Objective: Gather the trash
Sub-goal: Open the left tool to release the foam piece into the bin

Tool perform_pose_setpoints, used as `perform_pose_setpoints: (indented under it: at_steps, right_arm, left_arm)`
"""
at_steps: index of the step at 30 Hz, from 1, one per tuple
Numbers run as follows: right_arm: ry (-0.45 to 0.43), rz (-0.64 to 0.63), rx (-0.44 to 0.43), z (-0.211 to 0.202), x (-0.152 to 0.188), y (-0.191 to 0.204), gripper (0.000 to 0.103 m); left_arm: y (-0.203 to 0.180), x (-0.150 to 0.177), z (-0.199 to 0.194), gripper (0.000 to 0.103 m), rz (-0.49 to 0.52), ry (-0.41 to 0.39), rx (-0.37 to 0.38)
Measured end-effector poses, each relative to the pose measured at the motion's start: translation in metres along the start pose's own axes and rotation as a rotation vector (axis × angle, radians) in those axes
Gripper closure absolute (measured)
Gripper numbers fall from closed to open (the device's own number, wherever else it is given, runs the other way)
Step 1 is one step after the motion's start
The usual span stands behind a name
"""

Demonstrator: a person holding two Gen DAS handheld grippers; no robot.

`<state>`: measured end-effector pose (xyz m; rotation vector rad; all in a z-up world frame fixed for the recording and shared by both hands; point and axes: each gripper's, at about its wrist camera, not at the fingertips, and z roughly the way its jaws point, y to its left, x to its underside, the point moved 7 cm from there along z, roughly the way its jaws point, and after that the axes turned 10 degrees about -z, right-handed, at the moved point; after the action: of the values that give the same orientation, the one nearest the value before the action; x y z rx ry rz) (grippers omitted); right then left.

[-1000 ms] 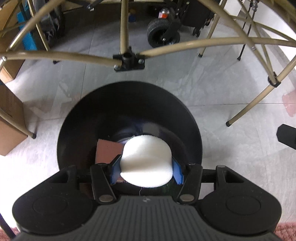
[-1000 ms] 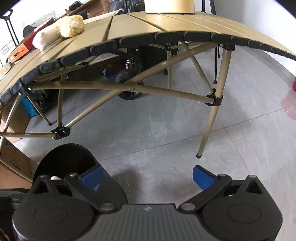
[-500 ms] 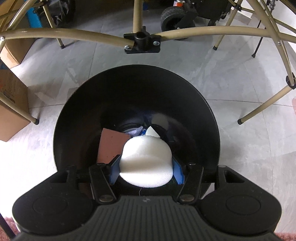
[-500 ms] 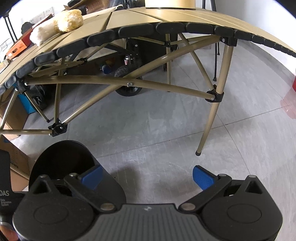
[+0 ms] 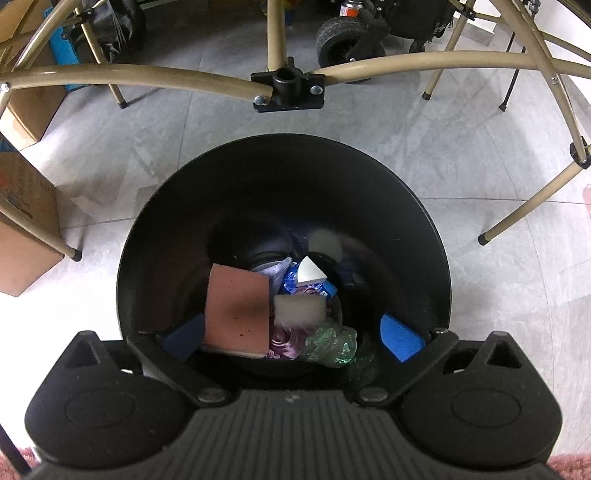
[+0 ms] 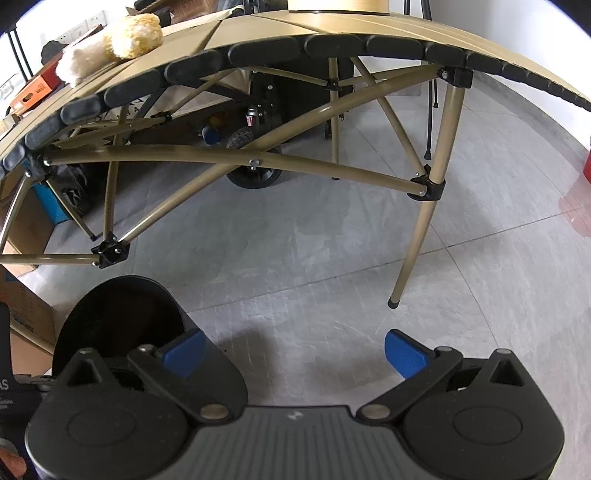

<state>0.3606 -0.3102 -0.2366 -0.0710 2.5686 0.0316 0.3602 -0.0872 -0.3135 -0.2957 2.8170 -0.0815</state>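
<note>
A round black trash bin (image 5: 369, 177) fills the left wrist view, seen from above. My left gripper (image 5: 291, 336) hangs over its near rim, its jaws opening wide with nothing pressed between the blue pads. Below them a white foam piece (image 5: 300, 309), blurred, is loose inside the bin. It sits among a reddish-brown pad (image 5: 236, 306), purple and green wrappers and a small white wedge (image 5: 311, 271). In the right wrist view my right gripper (image 6: 293, 350) stands open and empty above the grey floor, with the bin (image 6: 122, 314) at its left.
A folding table with tan tube legs (image 6: 424, 229) and a slatted top (image 6: 332, 26) stands over the floor beyond the bin; a fluffy yellow-white thing (image 6: 110, 44) lies on it. Cardboard boxes (image 5: 26, 236) sit at the left. A wheeled cart (image 5: 343, 37) is behind.
The left gripper's jaws went from shut on the white foam piece to wide open, and the foam dropped into the bin. The right gripper kept still and open.
</note>
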Motion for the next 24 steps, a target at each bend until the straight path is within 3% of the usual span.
perform_pose_setpoints:
  at_steps: [24]
  right_arm:
    - [-0.046, -0.017, -0.006, -0.014, -0.007, 0.003, 0.0]
  left_arm:
    - [0.0, -0.008, -0.042, 0.0, 0.013, -0.112, 0.05]
